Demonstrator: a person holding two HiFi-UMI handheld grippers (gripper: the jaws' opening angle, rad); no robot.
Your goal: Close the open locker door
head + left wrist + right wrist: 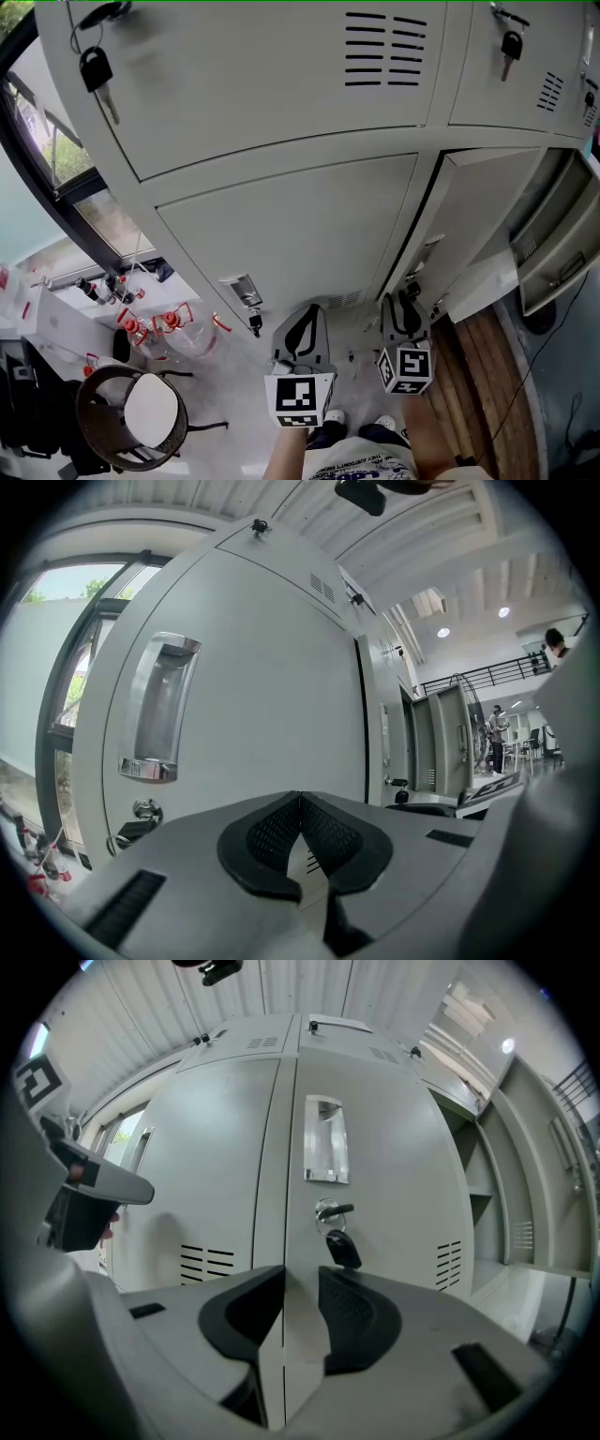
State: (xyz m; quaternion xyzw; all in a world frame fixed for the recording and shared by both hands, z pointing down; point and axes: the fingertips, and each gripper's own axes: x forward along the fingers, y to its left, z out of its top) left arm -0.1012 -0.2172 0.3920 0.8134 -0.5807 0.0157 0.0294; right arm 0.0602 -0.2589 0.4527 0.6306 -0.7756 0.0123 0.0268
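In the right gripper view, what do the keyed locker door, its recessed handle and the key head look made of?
Door: likely painted sheet metal with a matte light grey finish; it is a thin flat panel with punched vent slots.
Handle: probably polished or chromed metal; it shines and mirrors its surroundings.
Key head: looks like dull black plastic, hanging from a silvery lock; I can't be sure.
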